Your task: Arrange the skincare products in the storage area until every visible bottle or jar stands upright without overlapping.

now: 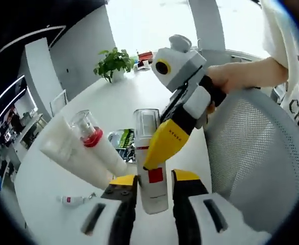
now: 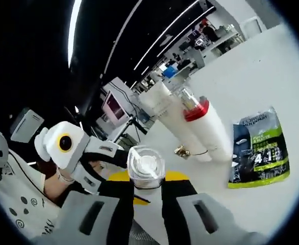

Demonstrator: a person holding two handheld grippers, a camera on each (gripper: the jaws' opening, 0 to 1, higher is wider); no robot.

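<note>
In the left gripper view, the left gripper [image 1: 154, 191] rises from 6 o'clock with its yellow-tipped jaws set narrow around the base of a tall white spray bottle [image 1: 151, 163], which bears a red square label and a clear cap; the label's print is too small to read. The right gripper [image 1: 157, 153] reaches in from 2 o'clock, its yellow jaw laid across the same bottle's middle. At 9 o'clock two white tubes [image 1: 80, 153] lean together on the white table [image 1: 47, 204], one with a red collar under a clear cap. Between tubes and bottle lies a green-and-black sachet [image 1: 123, 142], its writing blurred. A small white item with a red band [image 1: 73, 200] lies at 7 o'clock, near the table's front edge. A potted plant [image 1: 113, 64] stands at 11 o'clock, well apart, with open tabletop between. A mesh chair back [image 1: 251, 158] crowds 3 to 4 o'clock; the person's shirt shows the letters "CHE".

In the right gripper view, the right gripper [image 2: 147, 201] closes narrowly on the bottle, whose clear cap [image 2: 146, 166] faces the camera. The left gripper [image 2: 114, 184] comes in from 9 o'clock. The tubes [image 2: 190, 122] lie at 1 o'clock, and the sachet [image 2: 256, 150], at 3 o'clock, reads "L'OREAL" and "4.1". Bare table spreads beyond toward 2 o'clock.
</note>
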